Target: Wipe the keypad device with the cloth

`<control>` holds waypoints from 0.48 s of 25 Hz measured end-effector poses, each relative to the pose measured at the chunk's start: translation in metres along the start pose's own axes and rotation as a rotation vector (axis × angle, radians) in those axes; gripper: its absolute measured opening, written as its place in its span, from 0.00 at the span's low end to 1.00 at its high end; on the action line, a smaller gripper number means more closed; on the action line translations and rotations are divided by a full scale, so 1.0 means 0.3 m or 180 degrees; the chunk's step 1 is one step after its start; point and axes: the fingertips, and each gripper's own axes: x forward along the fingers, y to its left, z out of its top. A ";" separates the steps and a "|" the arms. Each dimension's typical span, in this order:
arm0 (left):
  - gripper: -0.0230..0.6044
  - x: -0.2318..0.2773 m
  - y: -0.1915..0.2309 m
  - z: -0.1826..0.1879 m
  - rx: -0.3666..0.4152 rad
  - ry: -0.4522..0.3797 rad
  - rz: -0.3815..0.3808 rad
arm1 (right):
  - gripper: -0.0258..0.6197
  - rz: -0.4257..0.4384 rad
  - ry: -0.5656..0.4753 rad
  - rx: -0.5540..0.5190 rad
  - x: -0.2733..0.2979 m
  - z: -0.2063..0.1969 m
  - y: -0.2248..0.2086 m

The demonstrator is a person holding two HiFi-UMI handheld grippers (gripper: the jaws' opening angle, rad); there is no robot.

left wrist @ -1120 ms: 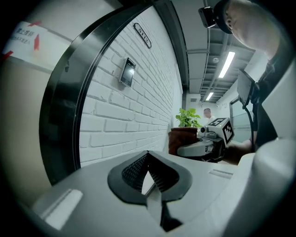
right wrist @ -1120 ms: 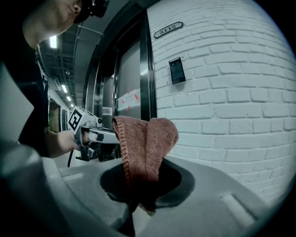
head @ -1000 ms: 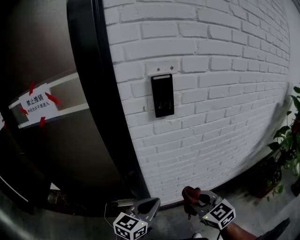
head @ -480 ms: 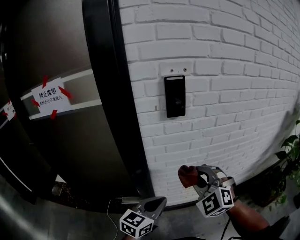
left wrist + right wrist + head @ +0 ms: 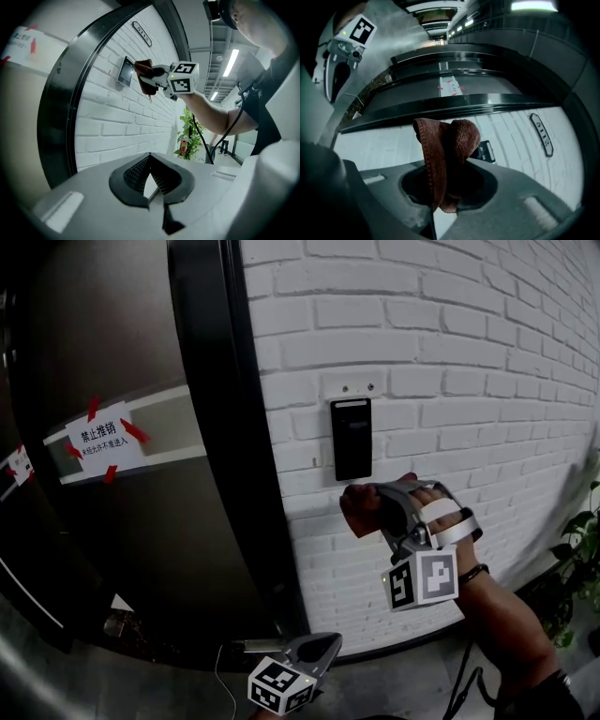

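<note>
A black keypad device [image 5: 352, 439] is fixed upright on the white brick wall [image 5: 469, 381]. My right gripper [image 5: 373, 512] is shut on a bunched brown cloth [image 5: 359, 506], held just below the keypad's lower edge and a little off the wall. In the right gripper view the cloth [image 5: 446, 150] stands up between the jaws and half hides the keypad [image 5: 486, 151]. The left gripper view shows the keypad [image 5: 125, 71] with the cloth [image 5: 144, 69] right beside it. Low near the floor, my left gripper [image 5: 317, 650] is shut with nothing in it [image 5: 150, 180].
A thick black door frame [image 5: 211, 427] runs down just left of the keypad. Beyond it is a dark glass door with a white notice [image 5: 103, 441] taped in red. A potted plant [image 5: 583, 540] stands at the right edge. A thin cable [image 5: 225, 673] lies on the floor.
My right gripper has risen with the cloth from near the floor to just under the keypad. The left gripper has stayed low.
</note>
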 end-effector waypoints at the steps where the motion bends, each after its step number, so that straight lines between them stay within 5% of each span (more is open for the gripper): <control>1: 0.06 -0.003 0.000 -0.006 -0.0004 0.0015 0.0003 | 0.12 -0.0077 0.0004 -0.0105 0.013 0.015 -0.047; 12: 0.06 -0.041 0.034 -0.032 -0.0033 0.0014 0.0136 | 0.12 -0.0530 0.0059 -0.0500 0.139 0.096 -0.296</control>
